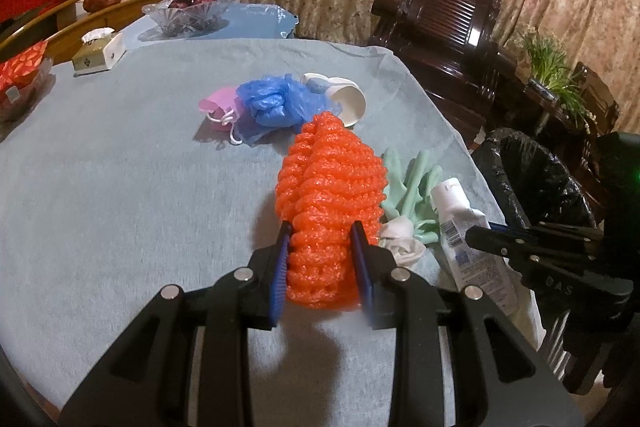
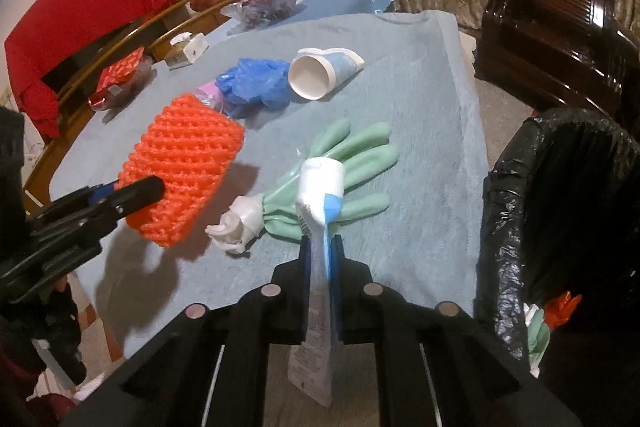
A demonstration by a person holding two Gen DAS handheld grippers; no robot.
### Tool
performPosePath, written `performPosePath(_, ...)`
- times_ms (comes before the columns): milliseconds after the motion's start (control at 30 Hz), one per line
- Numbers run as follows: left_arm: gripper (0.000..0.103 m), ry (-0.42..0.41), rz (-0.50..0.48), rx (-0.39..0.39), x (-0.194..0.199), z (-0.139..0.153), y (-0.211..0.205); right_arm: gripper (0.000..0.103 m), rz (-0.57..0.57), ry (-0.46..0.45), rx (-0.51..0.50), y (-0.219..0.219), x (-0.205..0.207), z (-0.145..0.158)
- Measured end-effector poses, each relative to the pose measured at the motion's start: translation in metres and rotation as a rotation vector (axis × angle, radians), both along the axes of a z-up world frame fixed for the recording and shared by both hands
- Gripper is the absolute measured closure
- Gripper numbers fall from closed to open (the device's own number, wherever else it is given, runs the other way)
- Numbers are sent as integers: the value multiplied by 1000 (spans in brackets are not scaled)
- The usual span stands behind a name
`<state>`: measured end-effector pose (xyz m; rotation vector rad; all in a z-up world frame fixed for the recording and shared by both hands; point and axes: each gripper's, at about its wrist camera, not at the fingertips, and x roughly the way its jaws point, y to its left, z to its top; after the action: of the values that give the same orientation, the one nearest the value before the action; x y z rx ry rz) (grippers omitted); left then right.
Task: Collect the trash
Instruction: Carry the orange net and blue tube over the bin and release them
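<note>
- Left wrist view: my left gripper (image 1: 322, 255) has its jaws clamped on the orange foam fruit net (image 1: 330, 195), held above the grey cloth-covered surface (image 1: 120, 187). Farther off lie a crumpled blue plastic bag (image 1: 276, 103) and a white paper cup (image 1: 348, 99); a black-lined trash bin (image 1: 532, 179) stands at right.
- Right wrist view: my right gripper (image 2: 322, 259) has its jaws pinched narrow on the white squeeze tube (image 2: 320, 211), over the pale green rubber glove (image 2: 352, 167).

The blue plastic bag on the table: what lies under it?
A pink face mask with white ear loops pokes out from beneath the blue plastic bag. How far the mask continues underneath is covered by the bag.
</note>
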<state>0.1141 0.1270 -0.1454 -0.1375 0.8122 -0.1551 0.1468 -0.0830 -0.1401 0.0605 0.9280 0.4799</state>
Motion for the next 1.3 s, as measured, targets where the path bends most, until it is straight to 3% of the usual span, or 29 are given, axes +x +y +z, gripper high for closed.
performPosePath(300,75,-2,-2,-3,1,1,1,99,30,-30,-19,6,-1,5)
performPosePath(700,75,-89,-68,-13,1,39,-33,100,-14,-151,57,-24,-15,65)
performPosePath(1000,75,-151,-164,-37,14,65,-93,100,-130,-253,51,-83,-24,106)
performPosePath(1300,75,-180,-312,-32,28,72,-179,100,-288,-275,21,-159,-35,108)
